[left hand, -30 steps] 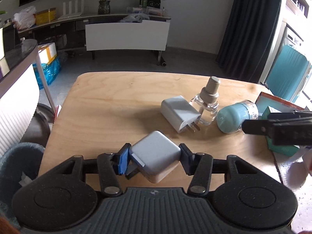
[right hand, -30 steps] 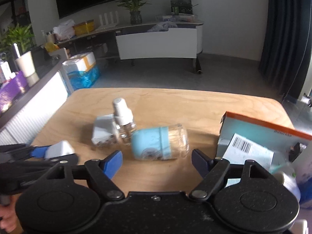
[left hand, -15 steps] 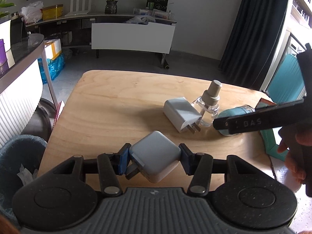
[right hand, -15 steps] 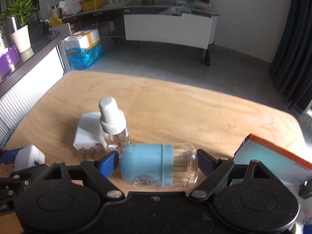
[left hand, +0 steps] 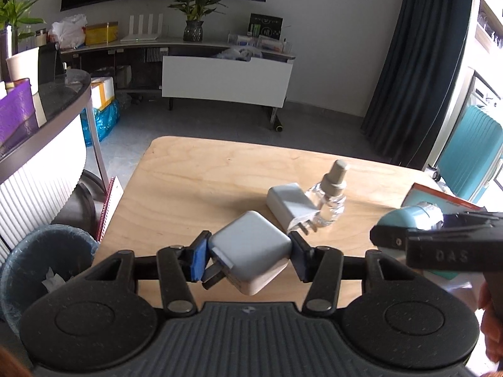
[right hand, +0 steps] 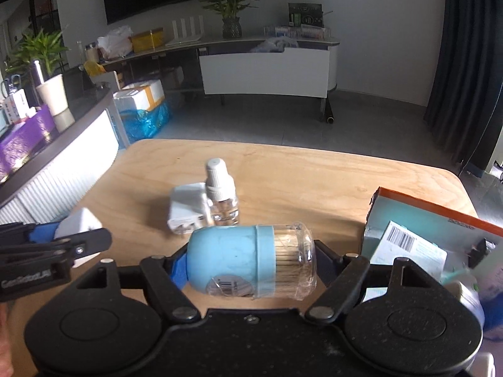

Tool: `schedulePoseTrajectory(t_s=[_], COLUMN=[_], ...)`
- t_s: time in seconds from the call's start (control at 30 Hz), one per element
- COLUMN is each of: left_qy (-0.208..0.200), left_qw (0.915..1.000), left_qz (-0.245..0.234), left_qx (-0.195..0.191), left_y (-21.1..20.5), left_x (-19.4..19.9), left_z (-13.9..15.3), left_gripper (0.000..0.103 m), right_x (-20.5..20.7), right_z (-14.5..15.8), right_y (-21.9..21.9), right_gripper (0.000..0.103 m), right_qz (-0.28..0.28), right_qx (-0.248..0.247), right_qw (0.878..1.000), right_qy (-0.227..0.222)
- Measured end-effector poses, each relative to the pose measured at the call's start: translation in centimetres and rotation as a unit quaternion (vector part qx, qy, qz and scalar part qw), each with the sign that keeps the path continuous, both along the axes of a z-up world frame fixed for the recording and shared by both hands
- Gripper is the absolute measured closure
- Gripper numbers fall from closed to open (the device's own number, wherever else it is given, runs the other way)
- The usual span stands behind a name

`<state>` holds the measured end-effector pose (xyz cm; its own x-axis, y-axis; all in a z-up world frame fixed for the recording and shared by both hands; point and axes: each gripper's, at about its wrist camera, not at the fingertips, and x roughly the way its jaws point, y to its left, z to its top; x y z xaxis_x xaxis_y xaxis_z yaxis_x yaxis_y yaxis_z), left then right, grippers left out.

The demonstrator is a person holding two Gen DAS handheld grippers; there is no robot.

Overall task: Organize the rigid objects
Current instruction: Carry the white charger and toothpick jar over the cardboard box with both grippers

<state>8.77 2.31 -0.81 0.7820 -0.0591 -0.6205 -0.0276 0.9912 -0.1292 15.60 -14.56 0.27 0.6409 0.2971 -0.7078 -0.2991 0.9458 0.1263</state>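
Right hand-held gripper [right hand: 250, 259] now closing on the pale-blue-capped clear plastic jar [right hand: 251, 259], lifted off the wooden bench [right hand: 314, 188]; left hand-held gripper [left hand: 248, 253] still clamps the white square charger block [left hand: 250, 251].

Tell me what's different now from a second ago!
The right gripper reached the blue-capped toothpick jar; its jaws are closing around it, and it looks lifted. The left gripper kept holding the square white charger. The other charger and small bottle stayed put.

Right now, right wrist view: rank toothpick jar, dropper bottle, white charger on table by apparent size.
1. Toothpick jar, largest, though nearest the camera.
2-3. Dropper bottle and white charger look alike; no ranking.
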Motion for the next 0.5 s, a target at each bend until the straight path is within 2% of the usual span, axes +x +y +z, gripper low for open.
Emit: schedulePoseTrajectory(t_s=[0.2,0.5], left_qy=[-0.009,-0.015], left_qw=[1.0,0.9999], left_qz=[0.003,-0.004], left_qx=[0.001,0.003], left_y=[-0.8,-2.7], left_x=[-2.5,-5.8], left_z=[1.6,2.9], left_gripper=[0.05,0.05], right_x=[-4.0,-9.2], right_z=[2.1,3.5], right_y=[-0.6,-2.7], right_gripper=[0.012,0.012], right_qz=[-0.002,-0.033], right_qx=[0.005,0.021], right_qw=[1.0,0.999], right_qy=[-0.016,-0.022])
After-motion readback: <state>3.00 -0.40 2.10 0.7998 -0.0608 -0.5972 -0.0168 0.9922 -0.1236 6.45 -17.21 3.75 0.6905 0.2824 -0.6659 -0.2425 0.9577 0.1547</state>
